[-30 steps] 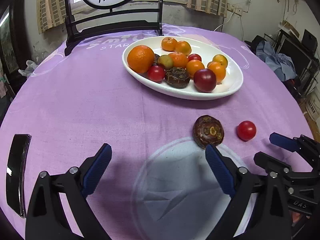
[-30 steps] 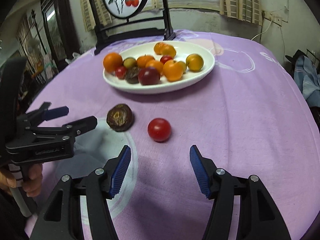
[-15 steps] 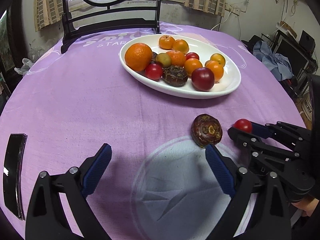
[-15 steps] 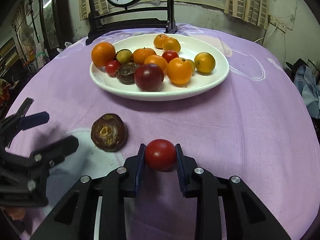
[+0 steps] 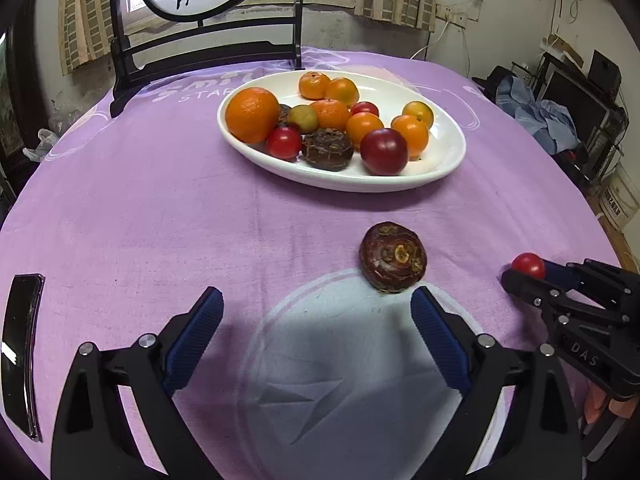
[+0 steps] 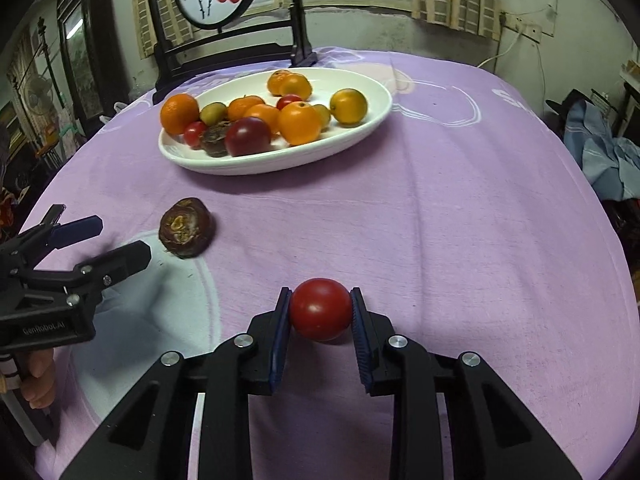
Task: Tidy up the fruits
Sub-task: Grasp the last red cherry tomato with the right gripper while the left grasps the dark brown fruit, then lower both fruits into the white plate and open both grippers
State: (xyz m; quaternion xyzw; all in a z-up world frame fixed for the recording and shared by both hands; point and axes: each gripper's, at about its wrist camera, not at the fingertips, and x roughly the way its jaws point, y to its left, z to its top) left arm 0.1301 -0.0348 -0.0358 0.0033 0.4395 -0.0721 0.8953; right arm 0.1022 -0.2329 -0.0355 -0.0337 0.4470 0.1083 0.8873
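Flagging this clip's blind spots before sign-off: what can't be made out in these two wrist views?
- Dark fruit behind the large orange: left wrist view, mostly hidden by the orange and the green fruit.
- Underside of the red tomato in the right gripper: whether it clears the tablecloth is unclear.
- Black flat object at the left edge: cut off, unidentifiable.
- Hand behind the left gripper: mostly out of frame.

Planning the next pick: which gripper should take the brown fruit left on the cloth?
Left. The left gripper is open just short of the brown fruit; the right gripper is shut on the red tomato.
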